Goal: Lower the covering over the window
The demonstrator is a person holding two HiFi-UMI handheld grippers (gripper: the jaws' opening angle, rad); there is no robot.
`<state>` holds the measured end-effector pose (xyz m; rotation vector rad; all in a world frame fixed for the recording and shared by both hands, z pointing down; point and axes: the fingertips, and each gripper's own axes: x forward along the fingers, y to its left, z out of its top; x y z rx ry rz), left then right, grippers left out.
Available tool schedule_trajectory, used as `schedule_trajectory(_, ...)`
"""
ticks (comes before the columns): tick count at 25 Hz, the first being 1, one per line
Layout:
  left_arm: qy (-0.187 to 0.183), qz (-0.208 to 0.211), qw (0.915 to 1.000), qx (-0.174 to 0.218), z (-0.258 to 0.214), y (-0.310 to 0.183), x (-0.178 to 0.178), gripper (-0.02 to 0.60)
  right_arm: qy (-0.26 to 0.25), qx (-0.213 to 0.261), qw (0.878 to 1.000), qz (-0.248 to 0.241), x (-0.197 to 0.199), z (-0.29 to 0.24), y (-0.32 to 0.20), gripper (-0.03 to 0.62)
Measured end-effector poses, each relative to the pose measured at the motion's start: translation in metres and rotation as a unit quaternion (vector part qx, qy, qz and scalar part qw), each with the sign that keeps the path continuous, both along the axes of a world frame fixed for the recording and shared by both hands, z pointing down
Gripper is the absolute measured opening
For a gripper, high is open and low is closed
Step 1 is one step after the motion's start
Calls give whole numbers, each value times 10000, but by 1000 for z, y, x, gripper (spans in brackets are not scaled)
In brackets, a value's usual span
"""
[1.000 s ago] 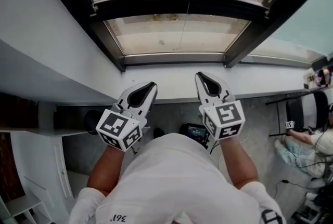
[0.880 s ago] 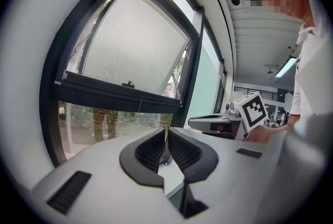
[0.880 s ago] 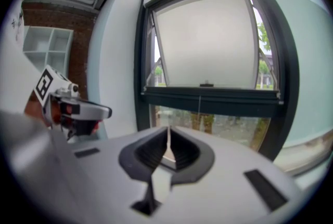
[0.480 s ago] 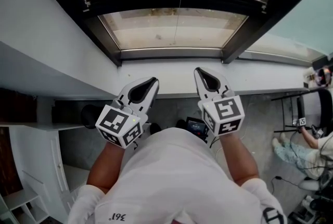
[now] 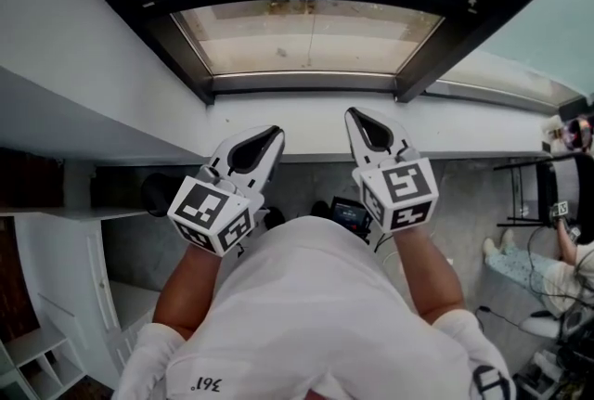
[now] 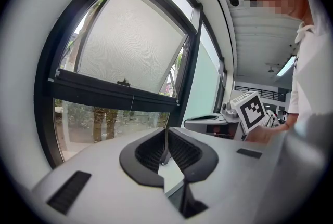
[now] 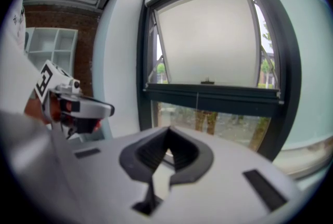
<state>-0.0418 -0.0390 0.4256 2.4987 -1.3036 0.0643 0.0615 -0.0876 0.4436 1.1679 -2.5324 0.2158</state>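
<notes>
While the head view looks steeply down, the left gripper [image 5: 269, 131] and the right gripper [image 5: 353, 113] sit side by side at mid-frame. Both point up the picture at the white window sill [image 5: 311, 124], each with its jaws drawn together and nothing between them. Above the sill the dark window frame [image 5: 306, 83] encloses the lower pane [image 5: 306, 36]. A white shirt [image 5: 306, 315] fills the bottom centre, and a small black device [image 5: 351, 214] shows between the forearms. A seated person [image 5: 557, 273] is at the lower right edge.

From the left gripper view, the claw is closed — its ribbed pads meet tip to tip at lower centre, holding nothing. Beyond it, in the upper left, the pale blind [image 6: 130, 41] covers the upper part of the window down to a dark crossbar [image 6: 114, 94]. A thin cord [image 6: 131, 104] hangs in front of that bar. Under the bar the glass is uncovered and shows tree trunks outside. The other gripper's marker cube [image 6: 252, 110] sits at the right.

From the right gripper view, that claw is likewise shut and empty, apart from the window. The blind fills the upper centre, the bare glass lies beneath the crossbar, and the left gripper appears at the left edge.
</notes>
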Motion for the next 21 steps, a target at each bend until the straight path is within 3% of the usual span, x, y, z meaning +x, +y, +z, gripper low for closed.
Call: schedule_trajectory(21, -36, 80, 10000, 13, 2, 6, 12, 38, 67, 67, 9999, 79, 12, 0, 4, 21)
